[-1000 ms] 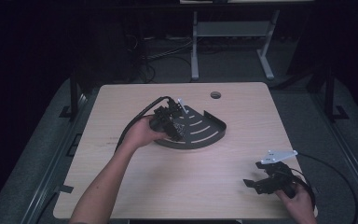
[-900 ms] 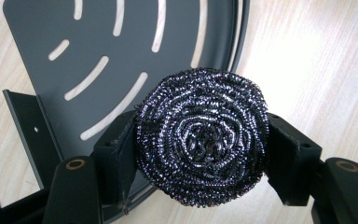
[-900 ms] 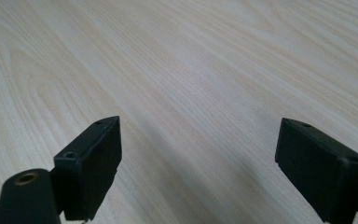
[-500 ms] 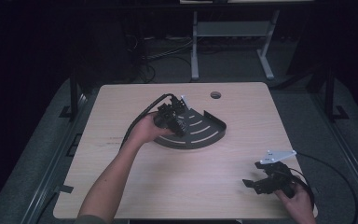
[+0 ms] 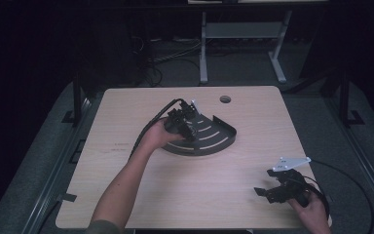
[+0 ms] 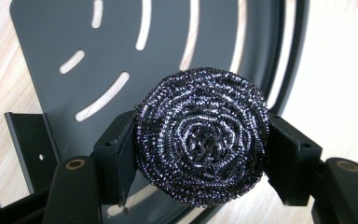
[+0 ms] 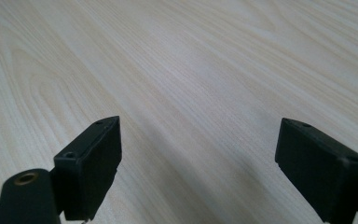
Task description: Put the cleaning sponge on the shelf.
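A round steel scouring pad (image 6: 201, 142) is clamped in the left hand-held gripper (image 6: 200, 154) above a dark slotted tray (image 5: 217, 142) mid-counter (image 5: 141, 195), while the right hand-held gripper (image 7: 198, 163) is held apart near the counter's front right corner.

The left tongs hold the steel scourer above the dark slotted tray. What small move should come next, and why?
Probably lower the left tongs a little and open them, so the steel scourer rests on the dark slotted tray. The scourer is clamped between both jaws directly over the tray, and the right tongs are open over bare table, far off.
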Motion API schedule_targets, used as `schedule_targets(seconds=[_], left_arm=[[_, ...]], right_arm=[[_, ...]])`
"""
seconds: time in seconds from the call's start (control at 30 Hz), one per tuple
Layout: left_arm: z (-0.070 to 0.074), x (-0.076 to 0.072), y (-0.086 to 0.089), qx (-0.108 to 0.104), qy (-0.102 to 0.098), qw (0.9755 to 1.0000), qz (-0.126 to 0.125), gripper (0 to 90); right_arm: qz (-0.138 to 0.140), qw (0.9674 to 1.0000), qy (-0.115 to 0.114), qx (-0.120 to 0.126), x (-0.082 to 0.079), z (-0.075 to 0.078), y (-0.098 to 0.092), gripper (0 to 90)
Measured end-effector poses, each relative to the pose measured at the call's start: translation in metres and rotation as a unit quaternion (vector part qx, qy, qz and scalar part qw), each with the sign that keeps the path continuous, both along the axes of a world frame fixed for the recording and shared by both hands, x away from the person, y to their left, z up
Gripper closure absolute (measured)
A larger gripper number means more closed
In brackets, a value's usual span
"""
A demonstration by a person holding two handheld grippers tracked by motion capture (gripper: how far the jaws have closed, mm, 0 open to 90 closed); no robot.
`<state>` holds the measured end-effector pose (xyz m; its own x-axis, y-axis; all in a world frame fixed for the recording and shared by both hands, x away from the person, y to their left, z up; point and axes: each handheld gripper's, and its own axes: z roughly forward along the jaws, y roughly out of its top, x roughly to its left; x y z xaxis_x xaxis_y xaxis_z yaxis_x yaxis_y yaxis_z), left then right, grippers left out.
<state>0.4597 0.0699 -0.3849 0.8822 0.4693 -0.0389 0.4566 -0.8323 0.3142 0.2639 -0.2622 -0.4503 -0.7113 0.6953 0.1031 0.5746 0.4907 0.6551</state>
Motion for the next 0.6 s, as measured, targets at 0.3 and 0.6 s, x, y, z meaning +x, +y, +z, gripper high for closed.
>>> schedule_targets(seconds=[0.3, 0.6], left_arm=[[-0.011, 0.009, 0.0, -0.002, 0.01, 0.9998, 0.016, 33.4], [-0.024, 0.014, -0.003, 0.007, 0.013, 0.9997, 0.021, 33.3]], right_arm=[[-0.001, 1.0, 0.006, 0.002, 0.0, -0.001, 0.001, 14.2], [0.0, 1.0, 0.004, -0.002, 0.0, -0.001, 0.001, 14.2]])
